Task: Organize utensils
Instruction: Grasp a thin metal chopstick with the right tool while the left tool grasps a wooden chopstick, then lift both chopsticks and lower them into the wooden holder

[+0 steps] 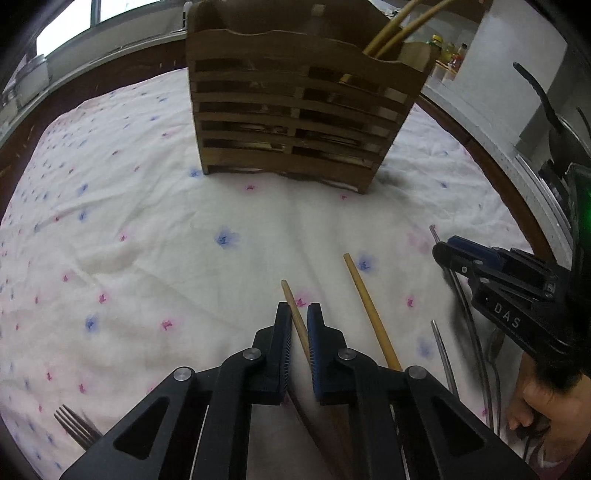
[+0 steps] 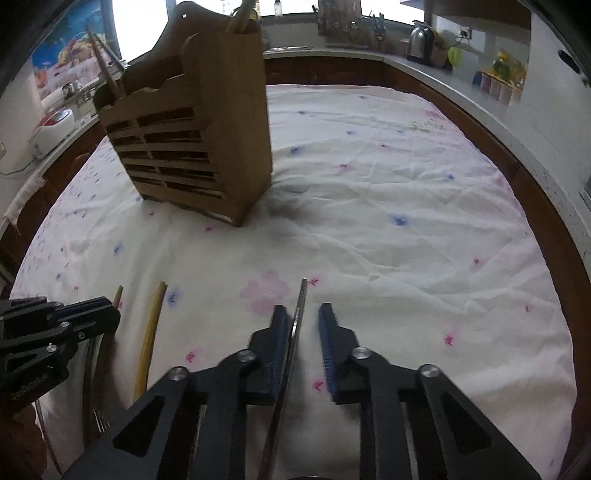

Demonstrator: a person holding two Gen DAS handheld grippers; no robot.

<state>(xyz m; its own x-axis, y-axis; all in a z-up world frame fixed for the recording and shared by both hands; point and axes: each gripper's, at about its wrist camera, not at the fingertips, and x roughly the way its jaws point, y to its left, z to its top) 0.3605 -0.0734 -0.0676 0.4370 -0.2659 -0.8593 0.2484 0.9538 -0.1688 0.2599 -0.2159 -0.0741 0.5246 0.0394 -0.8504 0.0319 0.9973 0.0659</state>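
1. A dark metal fork [image 1: 74,424] lies at the far left on the white cloth with pink and blue flower print [image 1: 147,229], tines pointing away from the camera; the gripper body hides its handle
2. The slatted brown wooden utensil caddy [image 1: 295,122] stands upright on the cloth, well apart from both grippers. Several pale yellow sticks [image 1: 388,33] lean out of its right-hand compartment
3. The left gripper [image 1: 298,304] points down at the cloth. Its jaws are clenched on a light brown wooden chopstick [image 1: 290,295], which crosses the gap at a slant and meets both blue ribbed pads. The chopstick tip projects just beyond the fingertips, and its other end runs back under the gripper
4. A second, yellow bamboo chopstick [image 1: 369,310] lies loose on the cloth just beside the left gripper, on its right
5. Thin grey metal utensil handles [image 1: 443,354] lie on the cloth further right, near the right gripper
6. The right gripper [image 2: 302,306] holds its jaws around a slim flat metal utensil handle [image 2: 295,332]. The handle lies against the left pad; a gap shows between it and the right pad, so no clamp is made
7. A person's hand [image 1: 535,402] shows at the far right, behind the right gripper
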